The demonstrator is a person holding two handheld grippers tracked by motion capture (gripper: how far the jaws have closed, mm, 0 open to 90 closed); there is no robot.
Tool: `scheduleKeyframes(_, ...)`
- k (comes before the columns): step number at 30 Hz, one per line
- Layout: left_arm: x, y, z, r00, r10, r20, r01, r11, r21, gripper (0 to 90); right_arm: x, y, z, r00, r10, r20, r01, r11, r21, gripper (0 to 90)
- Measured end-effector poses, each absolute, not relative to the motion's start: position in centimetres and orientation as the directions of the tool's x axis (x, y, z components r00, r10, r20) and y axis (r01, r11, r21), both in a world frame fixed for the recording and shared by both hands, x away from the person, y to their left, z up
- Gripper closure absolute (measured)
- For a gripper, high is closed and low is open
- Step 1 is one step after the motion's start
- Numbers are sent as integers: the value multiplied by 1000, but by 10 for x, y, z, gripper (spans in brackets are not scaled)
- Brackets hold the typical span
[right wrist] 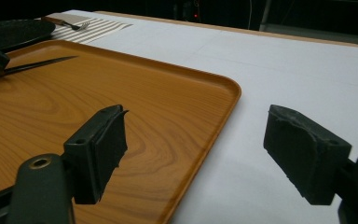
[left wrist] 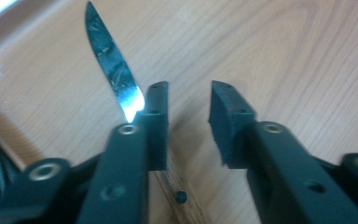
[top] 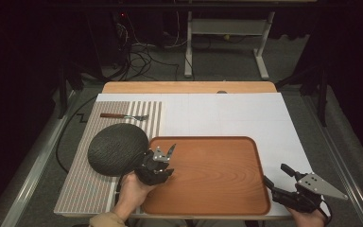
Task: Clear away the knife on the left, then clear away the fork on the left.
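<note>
A knife with a steel blade (left wrist: 112,65) and a wooden handle (left wrist: 175,184) lies on the wooden tray (top: 217,170) near its left edge. My left gripper (left wrist: 189,100) hovers just over it. The handle runs between the jaws beside the left pad, with a gap to the right pad, so nothing presses on it. From above, the left gripper (top: 166,163) sits at the tray's left side next to the dark plate (top: 118,149). My right gripper (top: 275,174) is open and empty over the white table just off the tray's near right corner (right wrist: 223,88).
The dark round plate rests on a striped placemat (top: 90,184) left of the tray. A fork (top: 123,116) lies at the far end of the placemat. White table surface (top: 227,113) stretches behind and to the right of the tray.
</note>
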State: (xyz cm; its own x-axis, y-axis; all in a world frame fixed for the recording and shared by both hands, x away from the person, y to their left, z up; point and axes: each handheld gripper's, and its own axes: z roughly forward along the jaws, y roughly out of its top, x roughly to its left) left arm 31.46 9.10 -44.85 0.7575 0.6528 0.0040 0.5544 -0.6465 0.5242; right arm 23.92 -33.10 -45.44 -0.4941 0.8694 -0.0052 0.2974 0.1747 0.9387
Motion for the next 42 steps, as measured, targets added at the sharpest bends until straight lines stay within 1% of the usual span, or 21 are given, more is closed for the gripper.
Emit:
scheduleKeyframes(2,315,92,-448,755,655,4,556,-645,524,609,239,-331,-454,-493,870,-3,300,173,938,215)
scheduleKeyframes(3,316,92,-448,753,657,5,558,-643,524,606,239,-331,-455,-492,871,-3,301,173,938,215)
scheduleKeyframes(5,316,93,-449,750,661,5,560,-640,527,558,239,-330,-454,-490,872,-3,302,173,938,215)
scheduleKeyframes(6,316,94,-449,751,660,3,560,-640,526,556,240,-331,-454,-489,872,-3,301,172,938,215)
scheduleKeyframes(7,316,95,-449,750,661,-1,562,-638,526,522,240,-331,-454,-488,873,-3,302,172,938,215)
scheduleKeyframes(10,315,98,-448,750,661,-25,565,-619,545,511,240,-330,-454,-489,872,-2,303,172,937,215)
scheduleKeyframes(12,314,101,-446,754,655,-44,563,-610,558,470,240,-330,-454,-489,872,-1,305,172,937,215)
scheduleKeyframes(18,311,112,-438,742,668,-65,558,-561,611,468,239,-331,-454,-488,873,-1,301,170,938,216)
scheduleKeyframes(19,311,113,-437,738,672,-65,559,-554,617,436,239,-331,-454,-488,873,-1,302,170,938,216)
scheduleKeyframes(26,308,128,-425,717,696,-39,537,-515,668,429,239,-331,-454,-490,872,-3,300,172,938,216)
scheduleKeyframes(35,308,147,-414,693,721,-33,526,-473,707,429,239,-331,-454,-487,874,1,305,169,937,216)
scheduleKeyframes(42,309,158,-409,676,736,-25,524,-457,719,429,239,-331,-454,-483,876,4,309,166,936,217)
